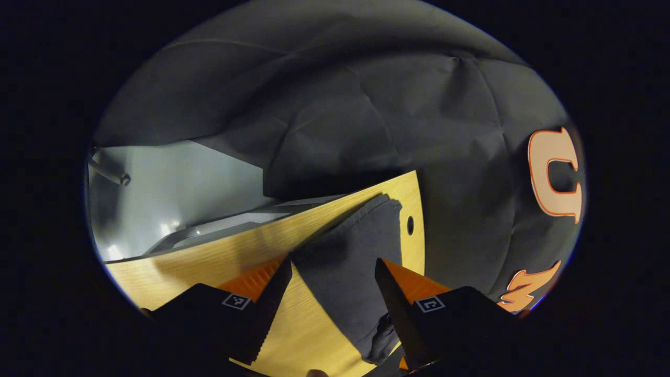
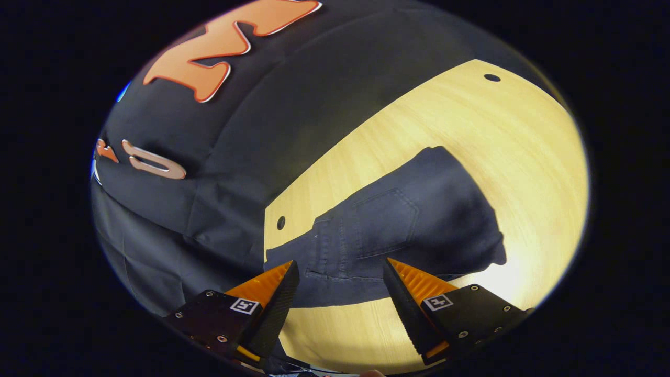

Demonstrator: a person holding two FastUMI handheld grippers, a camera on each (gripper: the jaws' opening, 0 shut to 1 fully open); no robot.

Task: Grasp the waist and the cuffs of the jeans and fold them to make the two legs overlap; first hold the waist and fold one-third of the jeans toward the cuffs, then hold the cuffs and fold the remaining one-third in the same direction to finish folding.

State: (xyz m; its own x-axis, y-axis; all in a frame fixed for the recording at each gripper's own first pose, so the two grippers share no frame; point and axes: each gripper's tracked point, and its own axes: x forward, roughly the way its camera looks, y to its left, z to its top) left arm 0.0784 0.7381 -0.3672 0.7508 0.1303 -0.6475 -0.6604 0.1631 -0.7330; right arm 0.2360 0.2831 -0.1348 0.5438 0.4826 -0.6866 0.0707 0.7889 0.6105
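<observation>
Fingers of both the left gripper (image 1: 332,293) and right gripper (image 2: 340,293) are held wide and empty above the jeans (image 2: 398,230) lying ahead on the bench (image 2: 502,152); waist and cuff edges should be pinched fully before folding.

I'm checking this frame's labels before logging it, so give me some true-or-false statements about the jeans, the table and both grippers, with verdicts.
1. The jeans lie on a wooden table. True.
2. The right gripper is shut on the waistband. False: its fingers stand apart above the jeans, pressing nothing.
3. A back pocket shows on the jeans in the right gripper view. True.
4. The left gripper is clamped on the denim. False: it is open, with the cloth seen between its spread fingers.
5. The tabletop has no holes. False: small round holes show, such as one near the jeans.
</observation>
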